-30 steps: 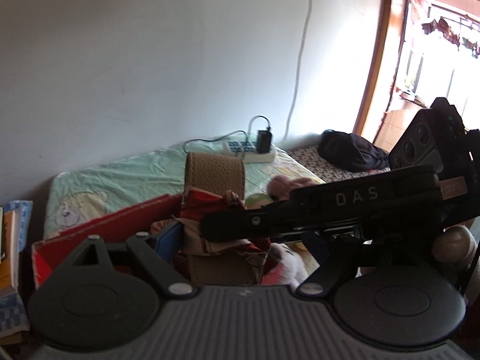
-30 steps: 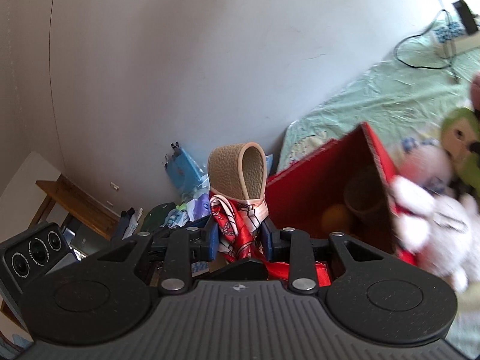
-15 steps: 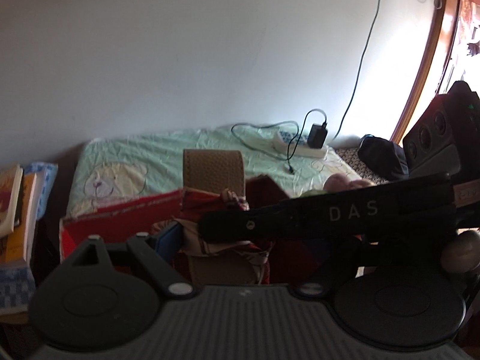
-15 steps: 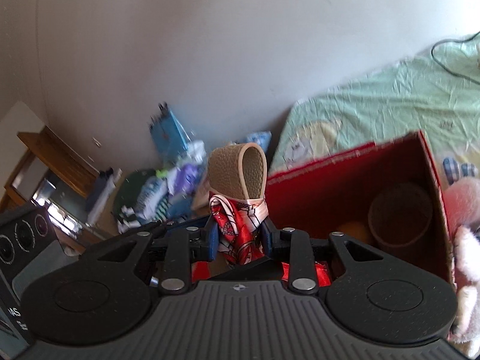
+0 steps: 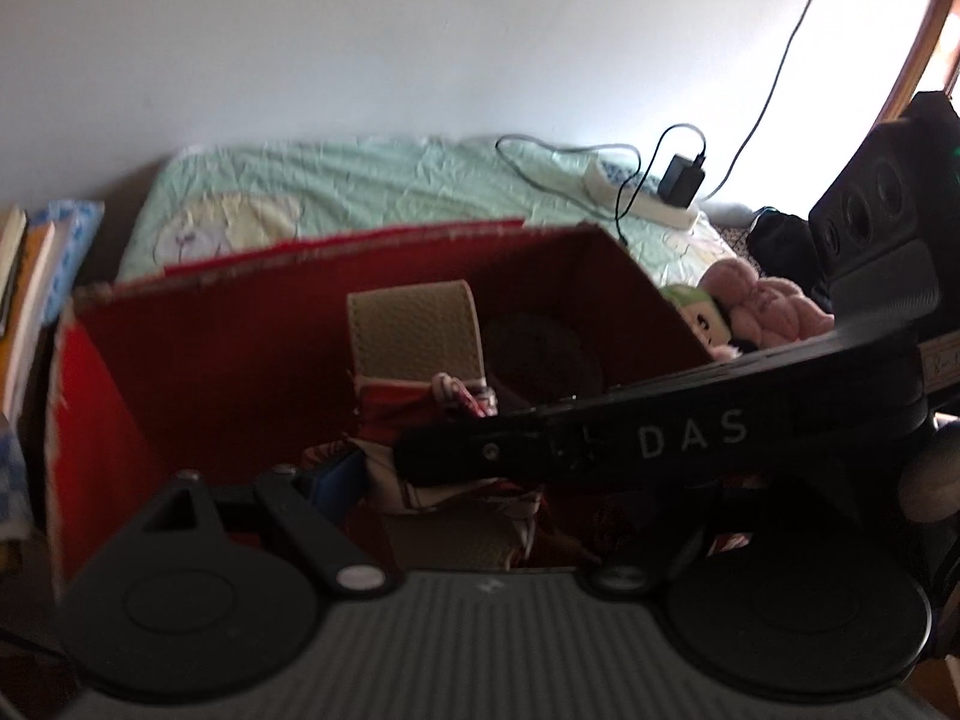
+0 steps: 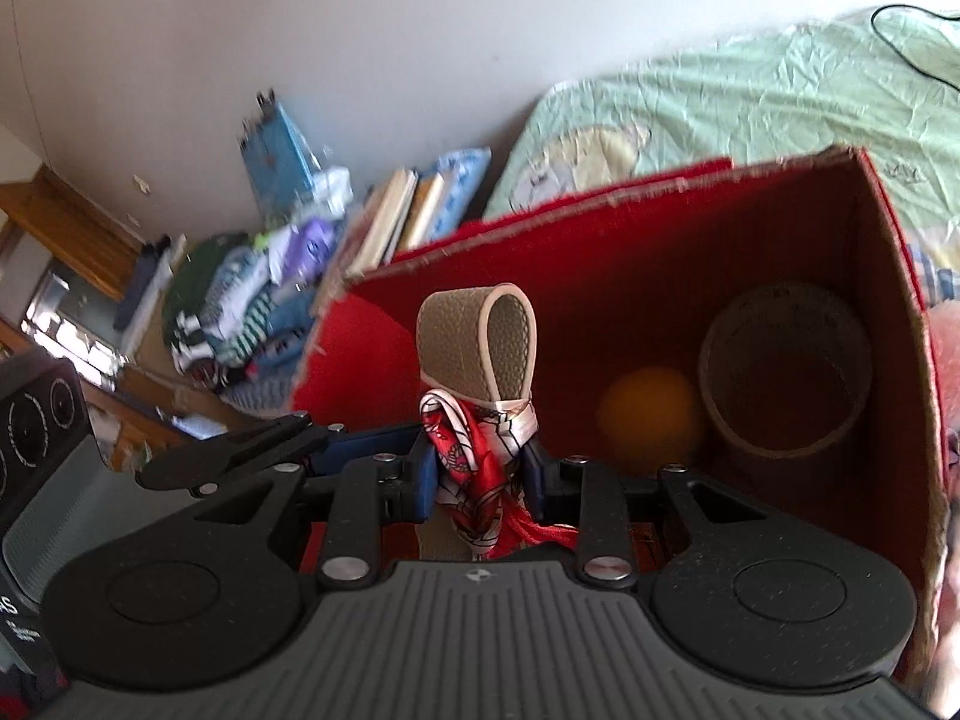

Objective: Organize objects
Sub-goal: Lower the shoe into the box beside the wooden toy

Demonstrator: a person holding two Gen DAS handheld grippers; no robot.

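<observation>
Over the red box, my right gripper is clamped on the scarf-tied strap; left jaws unclear. I lower it beside the tape roll, then release.

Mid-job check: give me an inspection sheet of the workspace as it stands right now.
Surface: bed with green sheet.
Job's things: red box open on the bed, holding an orange ball and a tape roll; tan strap with red scarf held over the box.
Clutter: plush toys beside the box; books and folded clothes beyond it.
Grippers: right gripper shut on the scarf; left gripper at the same bundle, closure unclear.
Cables: power strip with charger and cord on the bed.
Surroundings: white wall, wooden door frame.
</observation>
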